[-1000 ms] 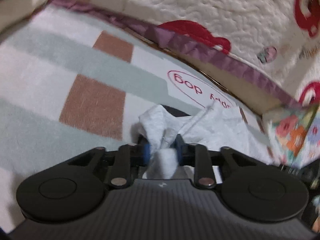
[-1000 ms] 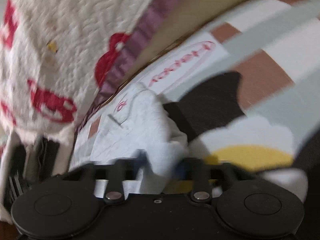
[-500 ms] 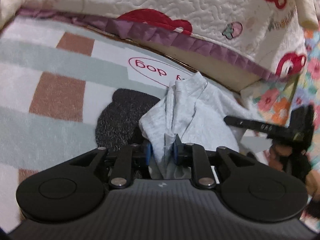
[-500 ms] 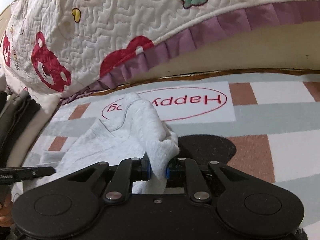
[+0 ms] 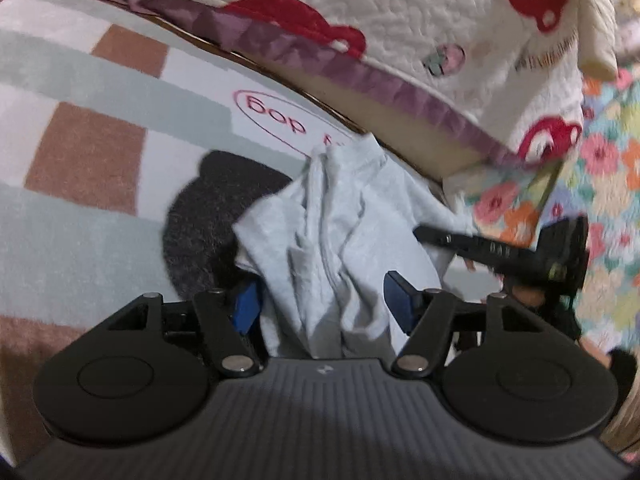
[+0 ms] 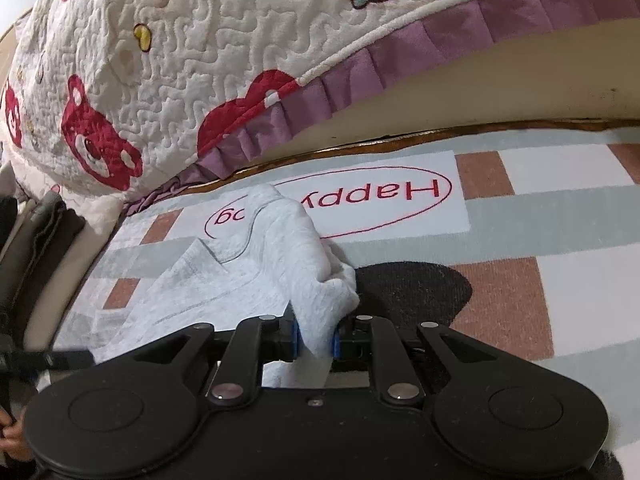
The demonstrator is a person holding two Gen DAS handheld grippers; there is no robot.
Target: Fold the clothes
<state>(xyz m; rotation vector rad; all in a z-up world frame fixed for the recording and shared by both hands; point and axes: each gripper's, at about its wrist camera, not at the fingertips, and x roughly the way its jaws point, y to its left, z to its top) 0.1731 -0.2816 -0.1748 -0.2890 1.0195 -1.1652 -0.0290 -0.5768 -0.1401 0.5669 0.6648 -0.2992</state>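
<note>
**Two grippers on one grey garment: left spread, right clamped**

Two grippers at the light grey garment (image 5: 340, 216), lying bunched on the checked rug (image 5: 80, 152) beside the bed.

Left gripper (image 5: 322, 300): fingers (image 5: 246, 306) wide apart, blue pads visible on both sides. Rumpled cloth heaped between them; left pad close against a fold, right pad clear of it. Contact on the left side possibly touching, hard to tell through motion blur.

Right gripper (image 6: 314, 340): fingers (image 6: 294, 340) drawn together, clamped on a thick wad of the same garment (image 6: 276, 264). Cloth bulging above the pads, rest trailing flat across the rug (image 6: 540, 224) to the left.

Garment position: over the dark round patch (image 6: 412, 292) of the rug, upper edge covering part of the red oval lettering (image 6: 360, 200) reading "Happy".

Surroundings: quilted cream bedspread (image 6: 200, 60) with red bear motifs and purple ruffle hanging just behind. Floral fabric (image 5: 600, 168) at far right of the left wrist view. Right gripper also seen there as a dark bar (image 5: 500, 248) over the cloth.
</note>
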